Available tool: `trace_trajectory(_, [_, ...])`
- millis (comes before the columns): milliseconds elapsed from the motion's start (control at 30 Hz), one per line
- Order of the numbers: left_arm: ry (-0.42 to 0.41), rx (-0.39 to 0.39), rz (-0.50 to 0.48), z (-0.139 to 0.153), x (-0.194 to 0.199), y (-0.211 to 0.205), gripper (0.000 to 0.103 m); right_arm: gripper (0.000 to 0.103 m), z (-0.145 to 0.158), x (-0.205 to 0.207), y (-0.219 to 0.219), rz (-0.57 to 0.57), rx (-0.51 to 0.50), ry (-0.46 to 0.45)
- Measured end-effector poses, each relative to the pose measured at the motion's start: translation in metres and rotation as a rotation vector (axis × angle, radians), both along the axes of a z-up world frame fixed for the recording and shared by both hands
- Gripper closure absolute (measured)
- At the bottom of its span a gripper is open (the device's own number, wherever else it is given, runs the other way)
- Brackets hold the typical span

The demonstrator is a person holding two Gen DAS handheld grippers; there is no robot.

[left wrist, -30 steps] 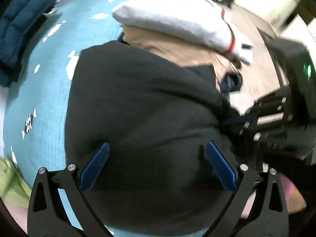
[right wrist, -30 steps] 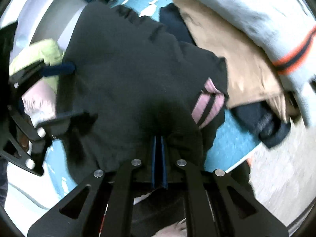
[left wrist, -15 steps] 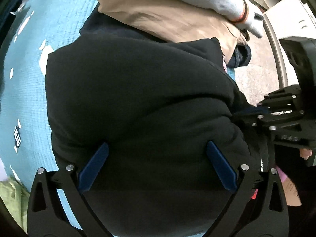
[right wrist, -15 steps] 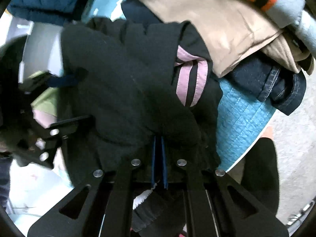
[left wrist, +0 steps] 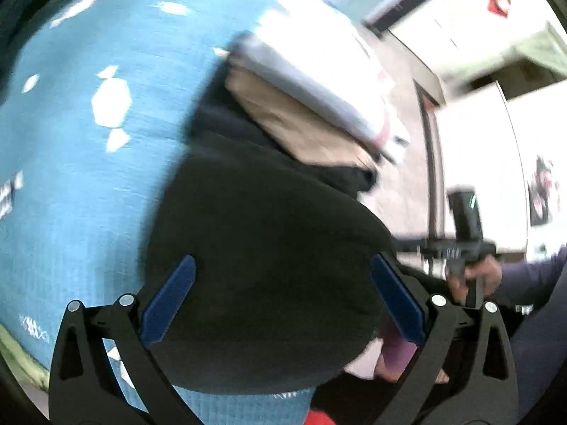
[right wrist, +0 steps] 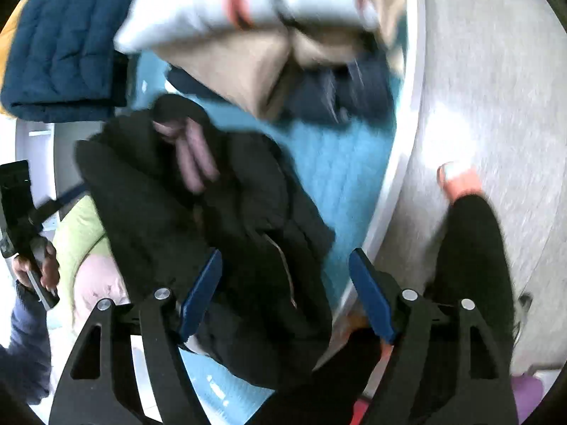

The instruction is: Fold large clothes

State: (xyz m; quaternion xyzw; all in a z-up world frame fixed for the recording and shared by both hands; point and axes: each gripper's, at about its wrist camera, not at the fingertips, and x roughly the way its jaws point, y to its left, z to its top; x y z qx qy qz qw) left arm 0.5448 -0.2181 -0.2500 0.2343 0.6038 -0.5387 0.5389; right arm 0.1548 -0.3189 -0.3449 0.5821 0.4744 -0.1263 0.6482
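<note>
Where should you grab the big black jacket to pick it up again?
Probably at the black jacket's near edge, the thick hem hanging toward the right gripper. That edge is bunched and raised off the blue bedspread, so its opening jaws, with cloth between them but not pinched, could close over it coming down from above.

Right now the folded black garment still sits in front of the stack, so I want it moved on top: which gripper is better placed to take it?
Probably the left gripper: its open fingers straddle the middle of the black garment. The right gripper is opening, only over the garment's edge.
</note>
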Motion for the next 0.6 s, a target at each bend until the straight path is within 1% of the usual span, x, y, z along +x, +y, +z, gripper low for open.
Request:
trace_trajectory(33, [-0.009,0.005,0.047,-0.001,0.013,0.003,0.004,0.031,-0.008,-0.004,0.001,-0.002,0.034,0.009])
trace_trajectory(67, [-0.017,0.011,0.118,-0.004,0.033,0.010,0.004,0.031,-0.023,-0.009,0.005,-0.020,0.096,0.020])
trace_trajectory(100, [-0.012,0.008,0.163,-0.006,0.047,0.016,0.004,0.031,-0.030,-0.012,0.009,-0.024,0.133,0.028])
trace_trajectory(133, [-0.001,0.011,0.202,-0.010,0.059,0.021,0.004,0.031,-0.036,-0.014,0.015,-0.020,0.150,0.035])
trace_trajectory(167, [0.000,0.037,0.241,-0.021,0.073,0.028,0.005,0.031,-0.040,-0.009,0.019,-0.006,0.148,0.041])
trace_trajectory(200, [0.005,0.064,0.254,-0.031,0.080,0.031,0.005,0.031,-0.045,-0.007,0.023,0.024,0.138,0.057])
trace_trajectory(233, [0.031,0.103,0.255,-0.045,0.085,0.034,0.004,0.031,-0.047,-0.006,0.024,0.034,0.125,0.064])
trace_trajectory(267, [0.054,0.138,0.250,-0.059,0.088,0.038,0.005,0.031,-0.050,-0.004,0.025,0.036,0.115,0.054])
trace_trajectory(300, [0.084,0.149,0.254,-0.074,0.091,0.041,0.005,0.031,-0.052,-0.001,0.025,0.031,0.113,0.046])
trace_trajectory(333, [0.131,0.142,0.266,-0.084,0.094,0.042,0.005,0.031,-0.058,0.001,0.022,-0.002,0.115,0.042])
trace_trajectory(367, [0.169,0.125,0.301,-0.092,0.099,0.044,0.005,0.031,-0.063,0.001,0.018,-0.028,0.133,0.030])
trace_trajectory(400, [0.178,0.112,0.321,-0.094,0.103,0.045,0.005,0.031,-0.072,0.004,0.017,-0.054,0.168,0.021])
trace_trajectory(433, [0.180,0.102,0.339,-0.096,0.106,0.048,0.005,0.031,-0.077,0.011,0.018,-0.057,0.180,0.022])
trace_trajectory(533, [0.189,0.101,0.373,-0.103,0.119,0.055,0.005,0.031,-0.086,0.018,0.017,-0.041,0.188,0.000])
trace_trajectory(600, [0.183,0.130,0.354,-0.112,0.124,0.059,0.005,0.031,-0.093,0.019,0.017,-0.034,0.211,-0.031])
